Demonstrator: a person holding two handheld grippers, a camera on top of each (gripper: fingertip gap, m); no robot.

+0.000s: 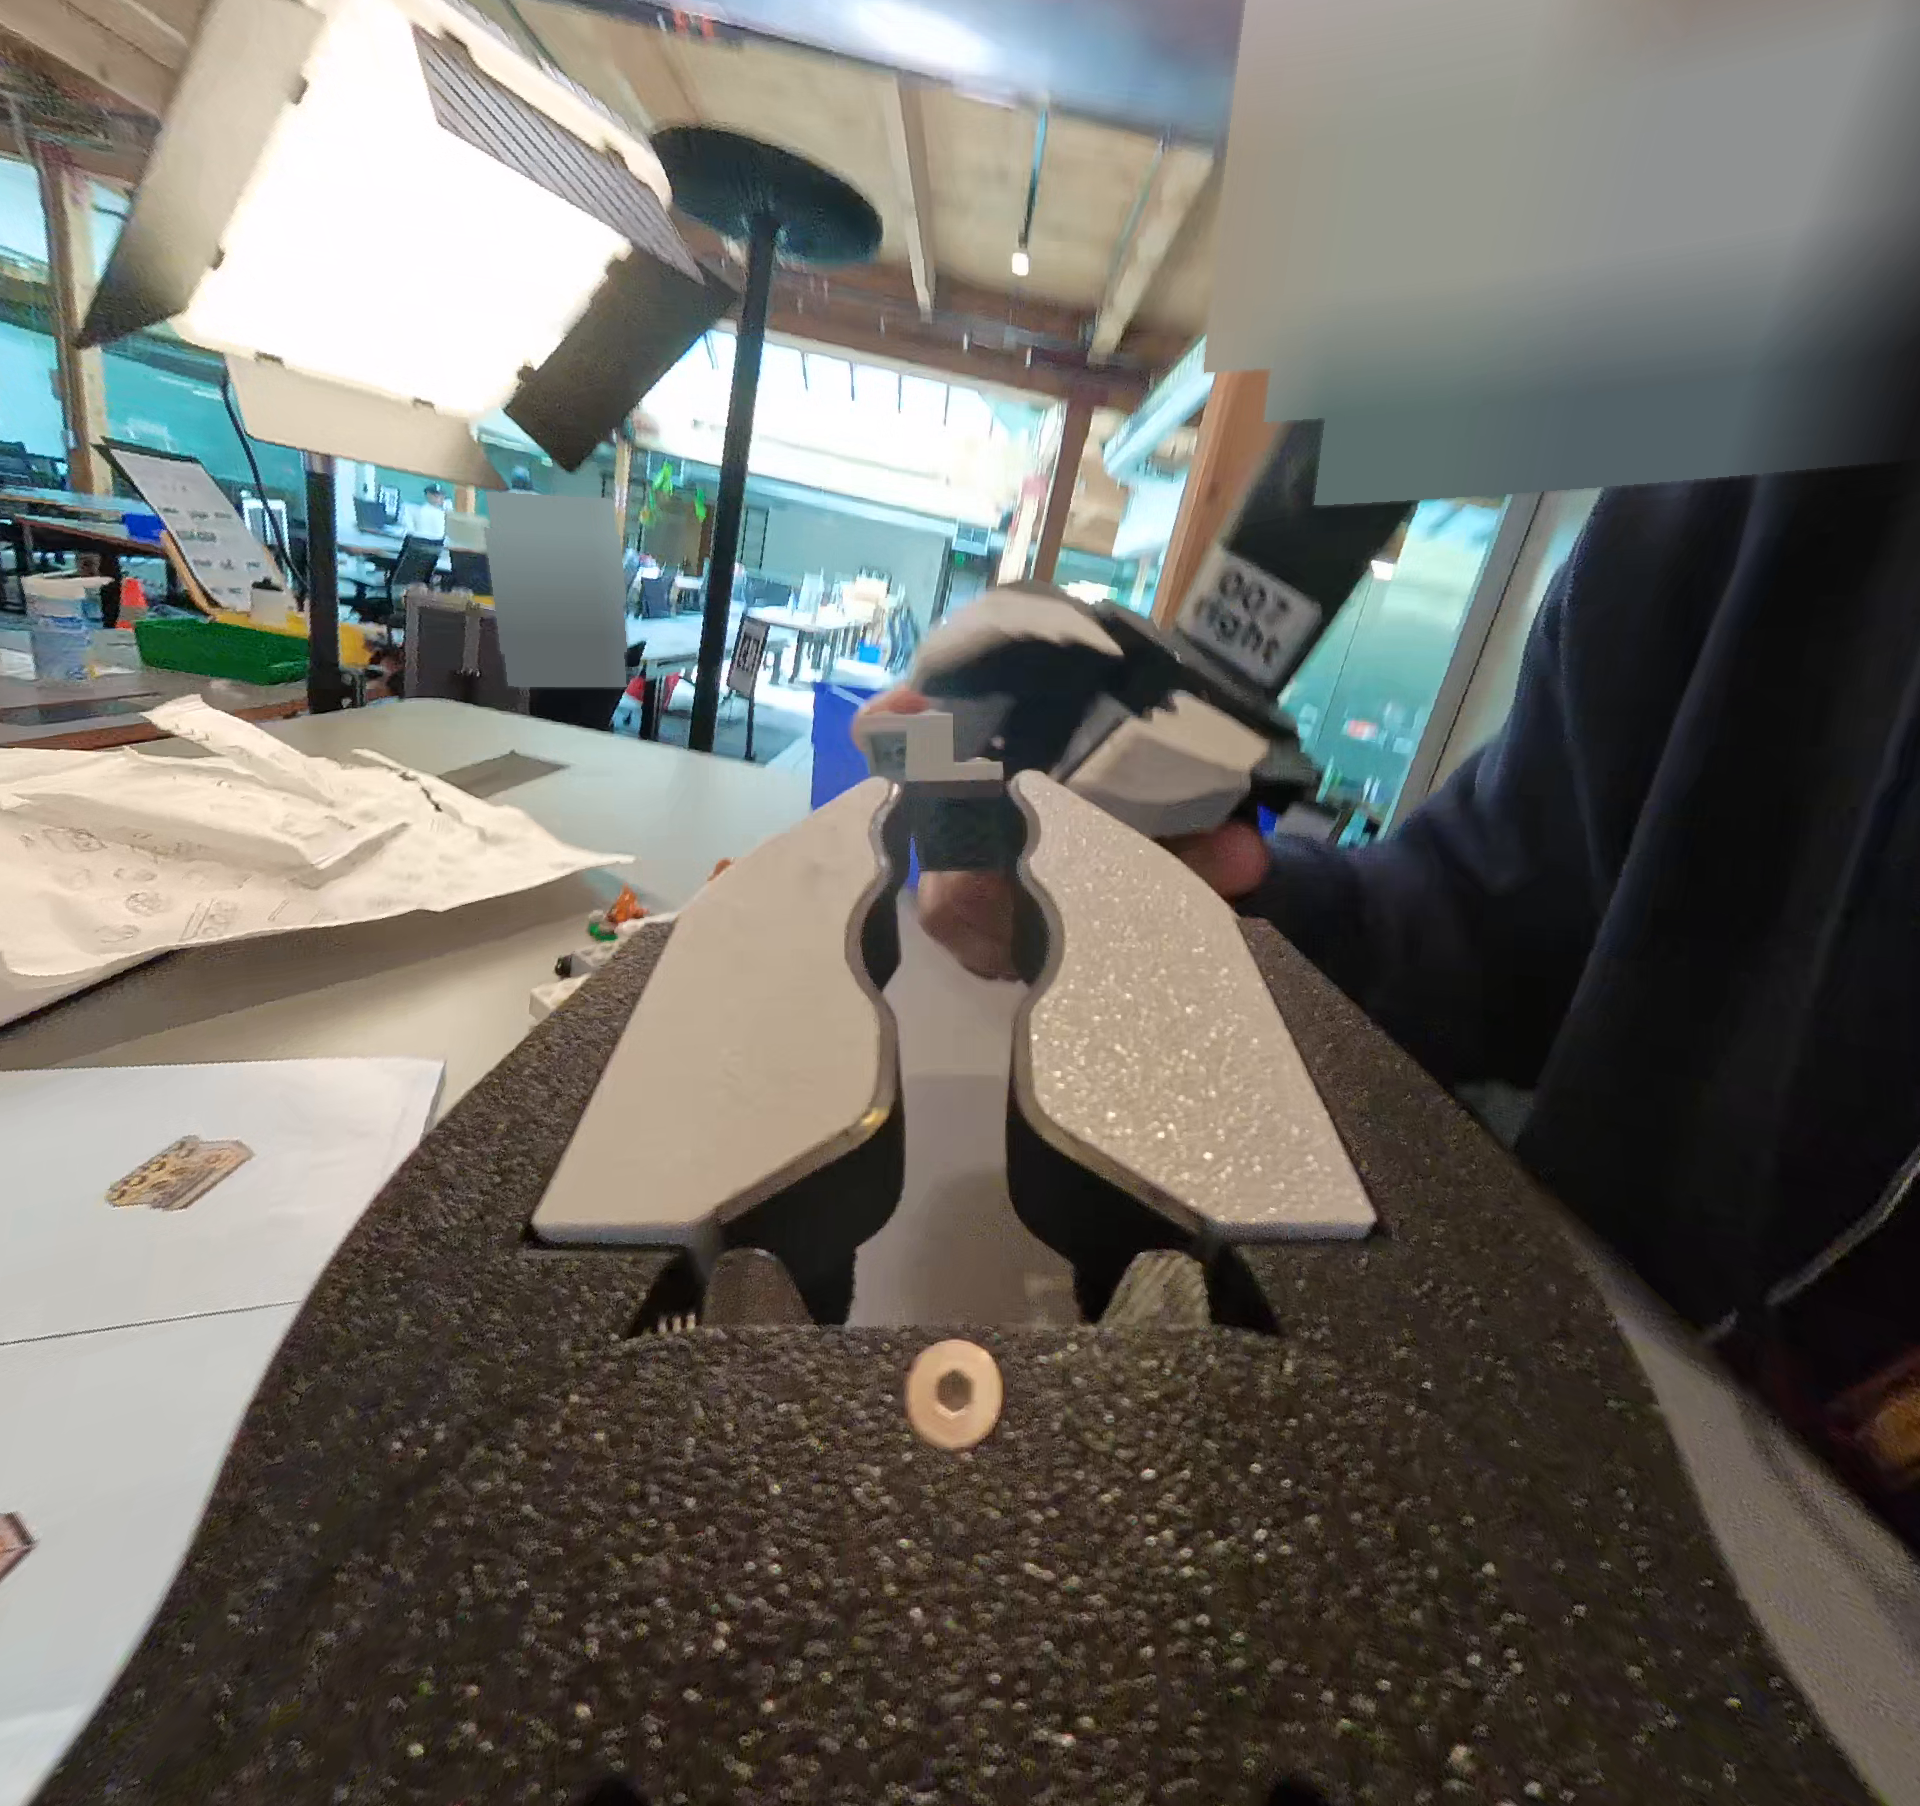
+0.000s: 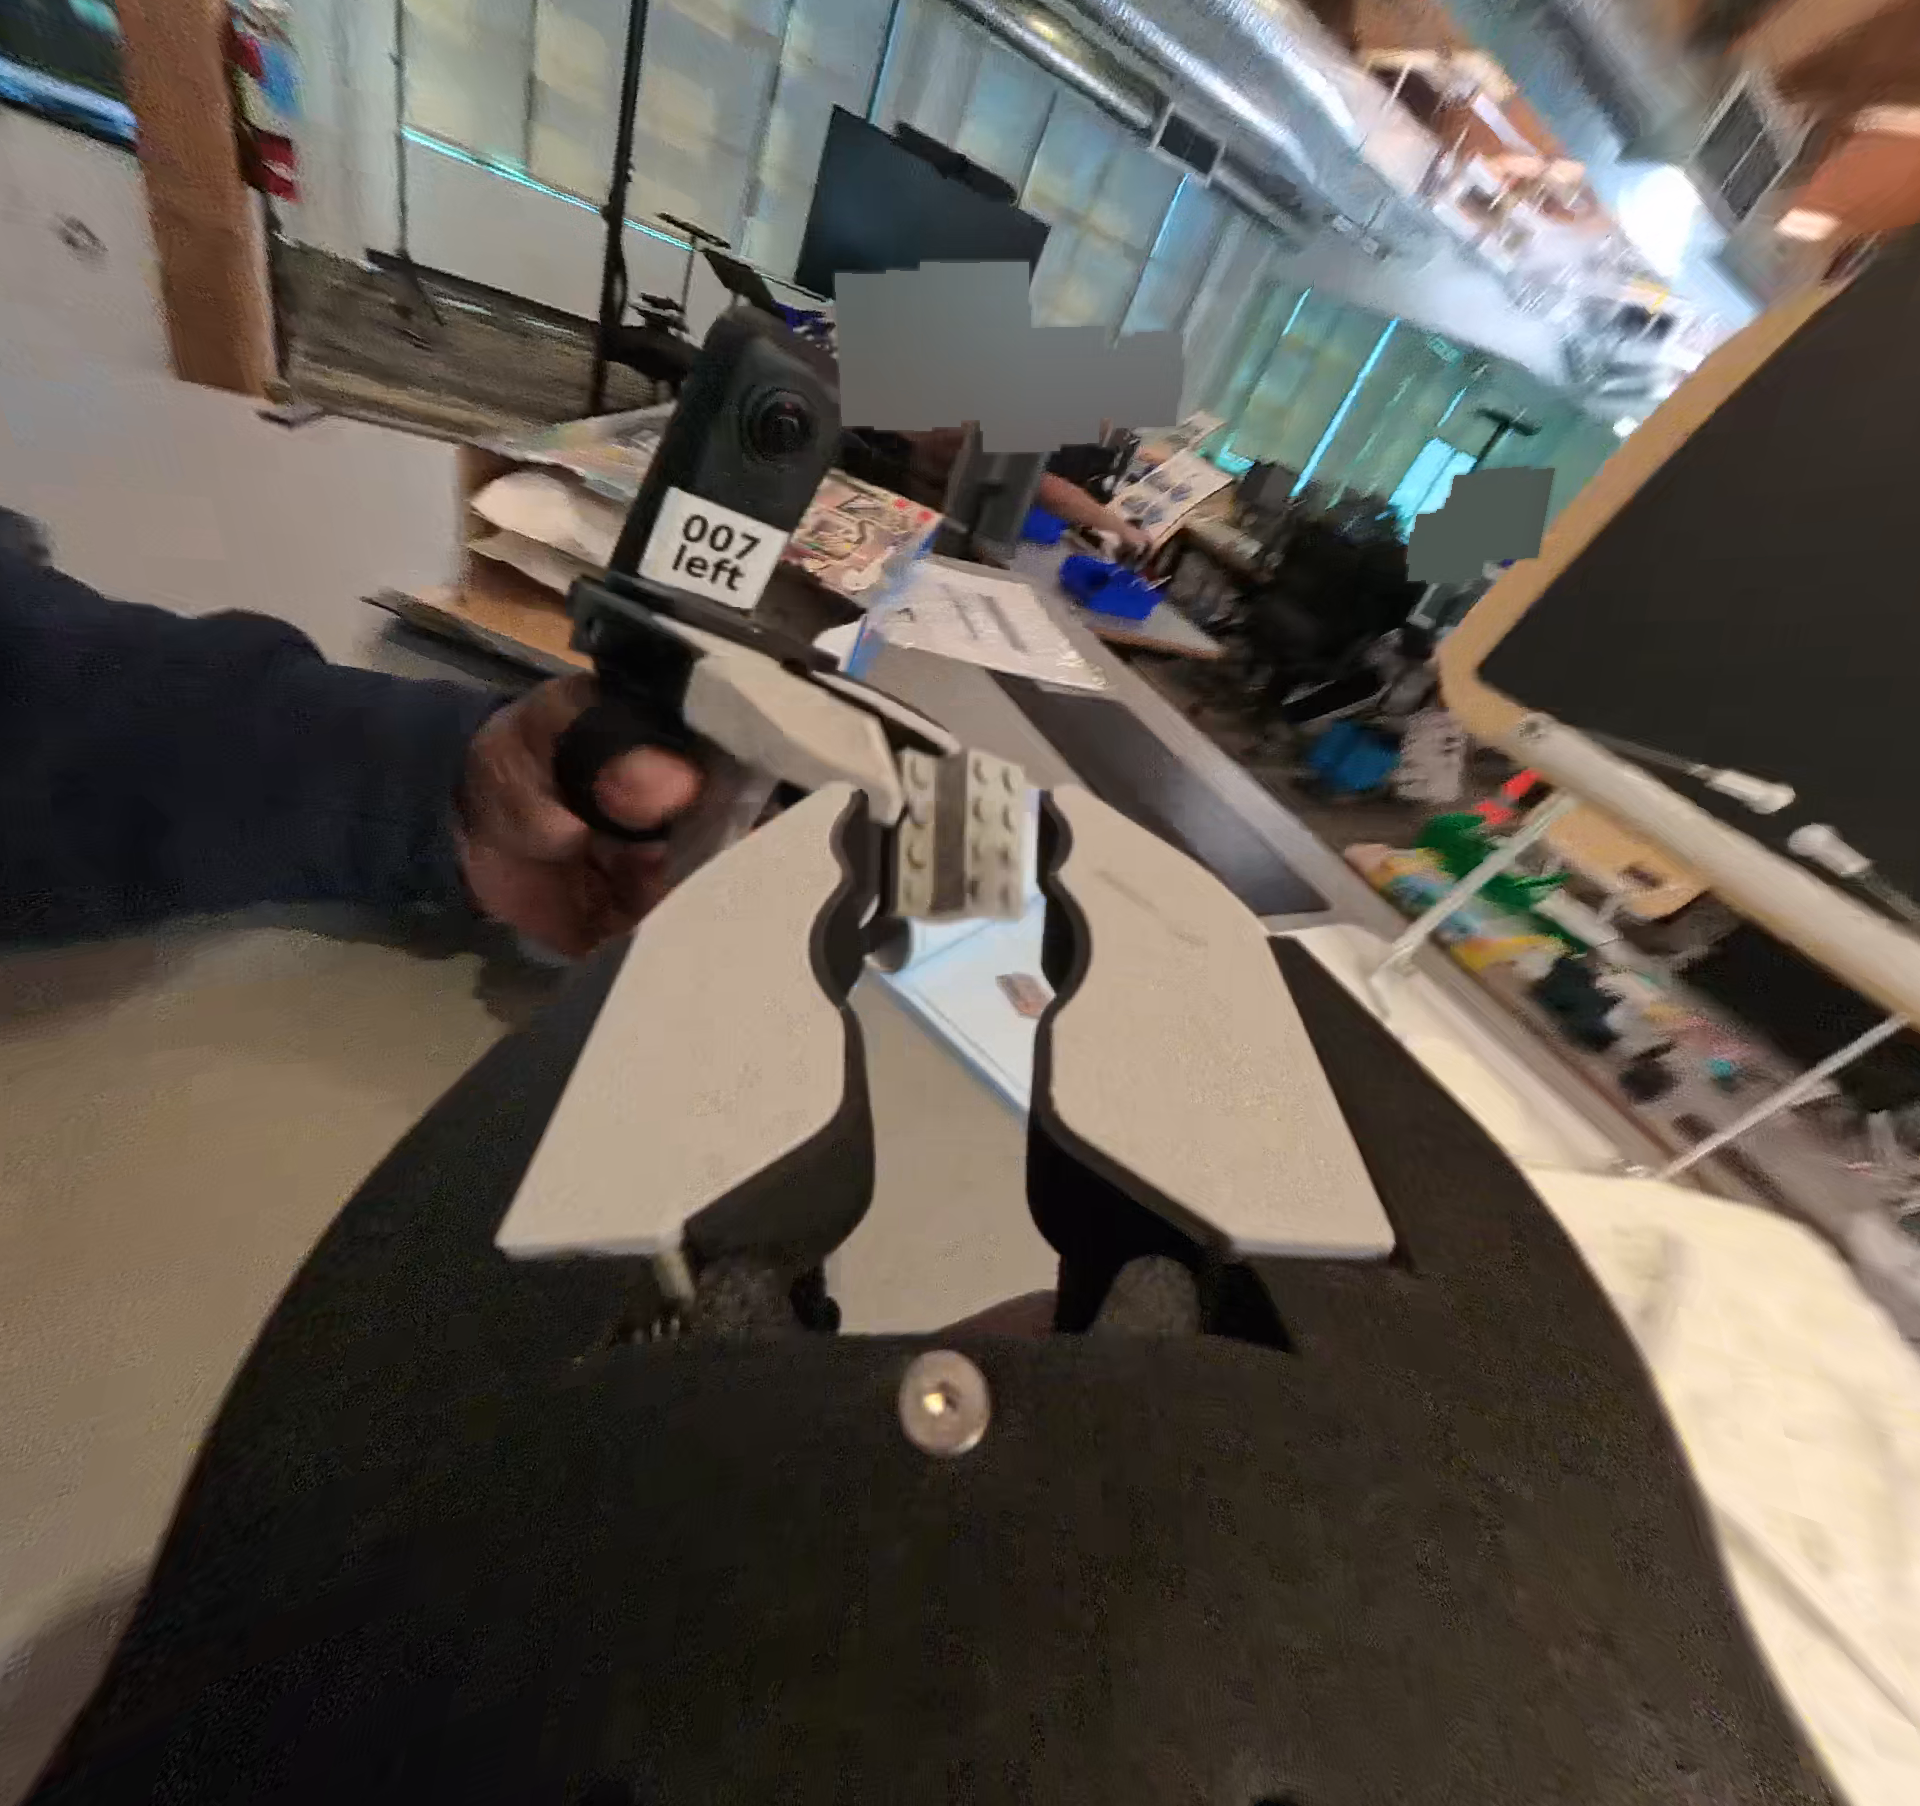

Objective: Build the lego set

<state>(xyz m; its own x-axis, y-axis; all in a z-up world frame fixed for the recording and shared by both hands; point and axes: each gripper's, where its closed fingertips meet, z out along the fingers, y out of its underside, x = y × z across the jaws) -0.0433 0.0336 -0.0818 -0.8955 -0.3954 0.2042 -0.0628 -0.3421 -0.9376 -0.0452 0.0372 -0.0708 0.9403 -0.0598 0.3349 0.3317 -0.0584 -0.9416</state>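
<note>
My left gripper (image 1: 951, 790) is shut on a small brick assembly (image 1: 925, 754) of white, grey and black pieces, held up in the air at its fingertips. The right wrist view shows the same assembly (image 2: 971, 837), studs facing the camera, with the left gripper (image 2: 899, 800) clamped on its left side. My right gripper (image 2: 948, 806) is open. Its fingers (image 2: 1101, 883) stand on either side of the assembly, with a gap at the right finger. In the left wrist view the right gripper (image 1: 997, 707) reaches in from the right, just behind the assembly.
A crumpled white paper bag (image 1: 260, 842) and a printed sheet (image 1: 208, 1185) lie on the grey table (image 1: 644, 800). A few loose small bricks (image 1: 613, 915) lie by my left finger. A lit panel lamp (image 1: 395, 198) hangs above. A black board (image 2: 1714, 613) stands at right. My left and right fingertips are right by each other.
</note>
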